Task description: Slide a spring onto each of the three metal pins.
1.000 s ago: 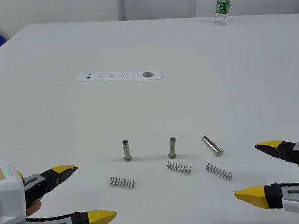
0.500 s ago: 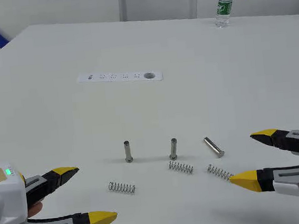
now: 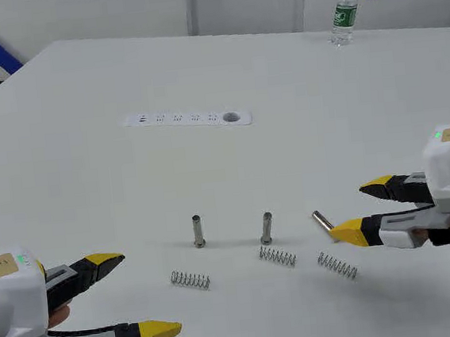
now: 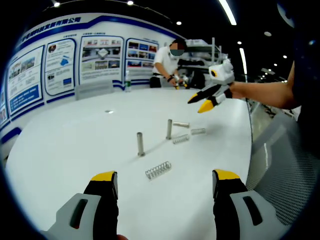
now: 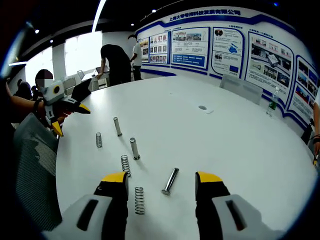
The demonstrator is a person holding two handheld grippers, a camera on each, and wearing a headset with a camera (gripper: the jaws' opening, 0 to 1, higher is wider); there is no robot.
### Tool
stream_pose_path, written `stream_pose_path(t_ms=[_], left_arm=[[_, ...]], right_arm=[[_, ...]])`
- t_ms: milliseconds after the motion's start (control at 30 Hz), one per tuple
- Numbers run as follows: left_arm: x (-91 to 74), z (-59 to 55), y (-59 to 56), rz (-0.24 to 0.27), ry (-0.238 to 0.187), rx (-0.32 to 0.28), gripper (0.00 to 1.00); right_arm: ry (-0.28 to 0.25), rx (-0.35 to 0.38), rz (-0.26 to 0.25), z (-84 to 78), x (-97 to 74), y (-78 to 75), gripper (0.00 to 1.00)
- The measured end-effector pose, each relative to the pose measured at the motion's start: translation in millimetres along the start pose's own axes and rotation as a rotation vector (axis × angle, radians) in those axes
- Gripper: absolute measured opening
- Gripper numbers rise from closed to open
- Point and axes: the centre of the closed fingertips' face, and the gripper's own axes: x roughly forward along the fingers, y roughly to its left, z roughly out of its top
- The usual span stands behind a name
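On the white table [image 3: 340, 117], two metal pins stand upright, one on the left [image 3: 198, 230] and one in the middle [image 3: 267, 227]. A third pin [image 3: 323, 221] lies flat to their right. In front of each pin lies a spring: left [image 3: 190, 280], middle [image 3: 277, 255], right [image 3: 337, 266]. My right gripper [image 3: 353, 210] is open, and its lower tip is close beside the lying pin [image 5: 170, 181], which lies between the jaws in the right gripper view. Open and empty, my left gripper [image 3: 138, 296] hovers at the near left and faces the left spring [image 4: 158, 170].
A white power strip [image 3: 187, 119] lies farther back on the table. A water bottle [image 3: 343, 10] stands at the far edge, with a chair [image 3: 246, 11] behind it. People stand at benches in the background of both gripper views.
My right gripper has moved left and away from me, up to the lying pin. The left gripper has hardly moved. Pins and springs lie as before.
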Motion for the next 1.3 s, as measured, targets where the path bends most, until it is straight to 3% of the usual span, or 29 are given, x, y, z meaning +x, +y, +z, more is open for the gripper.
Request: stream_pose_path(t_ms=[467,633,967,1300], left_arm=[[0.0,-1.8,-0.7,-0.002,0.006,0.001,0.78],[0.7,-2.6,-0.9,-0.005,0.010,0.000,0.78],[1.2,-4.0,-0.8,-0.006,0.013,-0.005,0.77],[3.4,-6.0,-0.8,-0.012,0.018,-0.004,0.77]], right_arm=[[0.161,0.040,-0.044,-13.7,40.2,-22.5,0.33],[0.224,0.064,-0.042,-18.0,52.0,-20.5,0.28],[0.325,0.095,-0.077,-30.5,67.9,-27.2,0.21],[0.379,0.122,-0.075,-36.5,74.0,-29.2,0.16]])
